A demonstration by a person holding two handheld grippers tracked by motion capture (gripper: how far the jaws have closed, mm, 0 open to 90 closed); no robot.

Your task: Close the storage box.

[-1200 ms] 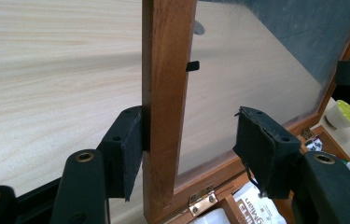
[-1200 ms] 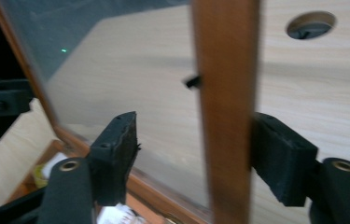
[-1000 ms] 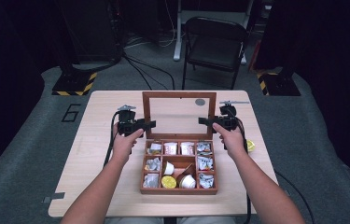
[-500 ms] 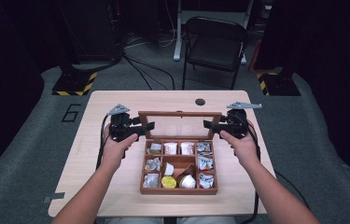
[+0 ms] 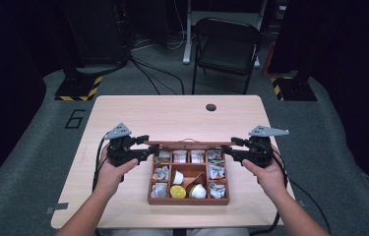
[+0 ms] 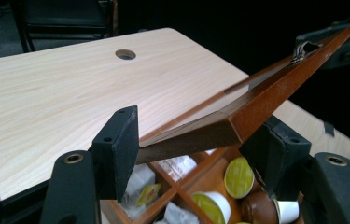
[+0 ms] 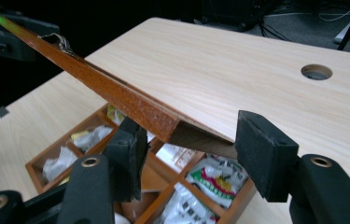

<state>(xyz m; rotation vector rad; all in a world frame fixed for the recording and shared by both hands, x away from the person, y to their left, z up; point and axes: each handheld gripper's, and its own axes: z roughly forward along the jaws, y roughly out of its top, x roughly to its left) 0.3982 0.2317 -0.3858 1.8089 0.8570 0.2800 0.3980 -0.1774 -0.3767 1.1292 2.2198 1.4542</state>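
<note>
Left hand-held gripper [image 5: 148, 148] brackets the left corner of the wooden box lid [image 5: 189, 144]. In the left gripper view the lid's corner lies between the two black jaws; the right pad [image 6: 275, 156] sits against the lid's edge, while the left pad [image 6: 119, 144] stands just beside the underside, and contact there cannot be confirmed. These jaws have just been closing, with the lid between them.

Right hand-held gripper [image 5: 227, 151] brackets the opposite corner of the lid. In the right gripper view the left pad [image 7: 128, 154] lies under the lid's rim, and the right pad [image 7: 266, 156] stands clear of the wood, so no clamp is made. These jaws have likewise just been closing around the corner.

Lid position: hinged at the far side of the wooden box [image 5: 189, 177], tilted partway down over the compartments, edge-on in the high view. The box rests on the worktop [image 5: 172, 113] near its front edge, between the person's hands. Compartments hold coffee capsules [image 5: 177, 191] and paper sachets [image 5: 161, 172].
</note>
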